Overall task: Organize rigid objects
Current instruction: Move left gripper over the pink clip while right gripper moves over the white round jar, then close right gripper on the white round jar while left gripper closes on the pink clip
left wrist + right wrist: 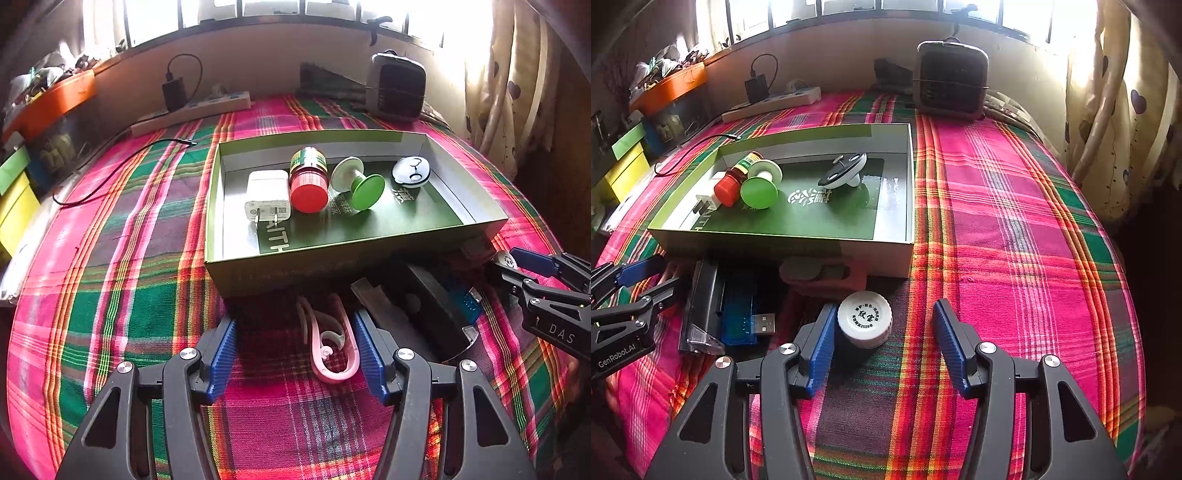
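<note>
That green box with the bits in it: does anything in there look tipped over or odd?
Yes. In the box, the red-capped bottle lies on its side beside the white charger, and the green and white spool is tipped over too. The round white gadget sits tilted. Nothing looks spilled or broken.

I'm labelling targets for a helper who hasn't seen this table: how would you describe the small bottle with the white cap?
Start at the green box on the plaid cloth. In front of its near right corner stands a dark bottle with a white cap, between the right gripper pads. Only its round cap carries printed black characters.
</note>
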Demonstrator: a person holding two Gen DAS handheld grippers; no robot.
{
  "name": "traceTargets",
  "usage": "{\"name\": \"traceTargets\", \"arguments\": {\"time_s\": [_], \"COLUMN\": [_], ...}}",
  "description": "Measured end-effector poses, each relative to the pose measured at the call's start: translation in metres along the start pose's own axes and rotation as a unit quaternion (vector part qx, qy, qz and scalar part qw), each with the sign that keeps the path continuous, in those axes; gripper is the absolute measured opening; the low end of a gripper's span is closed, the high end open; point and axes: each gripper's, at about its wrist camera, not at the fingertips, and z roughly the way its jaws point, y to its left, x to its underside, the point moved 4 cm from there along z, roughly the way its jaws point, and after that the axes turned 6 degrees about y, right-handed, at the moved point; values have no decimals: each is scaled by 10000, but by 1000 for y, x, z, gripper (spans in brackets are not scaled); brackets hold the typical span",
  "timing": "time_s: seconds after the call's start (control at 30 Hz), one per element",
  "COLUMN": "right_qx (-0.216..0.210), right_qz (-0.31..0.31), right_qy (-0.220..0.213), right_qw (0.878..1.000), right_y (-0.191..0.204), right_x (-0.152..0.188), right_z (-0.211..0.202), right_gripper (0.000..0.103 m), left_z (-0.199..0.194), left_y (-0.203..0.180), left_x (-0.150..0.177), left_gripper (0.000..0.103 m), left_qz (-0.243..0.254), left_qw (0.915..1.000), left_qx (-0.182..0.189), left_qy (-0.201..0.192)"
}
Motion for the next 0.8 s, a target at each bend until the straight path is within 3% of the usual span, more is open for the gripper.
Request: {"name": "traceTargets", "arguments": {"time_s": [0.4, 0.67, 0.8], "right_qx": [31, 37, 42], "right_qz": [32, -7, -16], "right_qy": [-12, -39, -46], "right_qw": [10000, 10000, 10000], "right_y": [-2, 1, 2], "right_x": [1, 3, 3], "right_z": [-1, -4, -4], "right_gripper": [51, 33, 29], "left_z": [-2, -3, -3], "left_y": [3, 5, 9], "left_x": [2, 2, 2], "left_gripper": [53, 48, 40], "left_qz": [-79, -96, -132], "left_qw": [10000, 9999, 9999], "left_qx": [30, 15, -34], "left_qy": [-29, -36, -43]}}
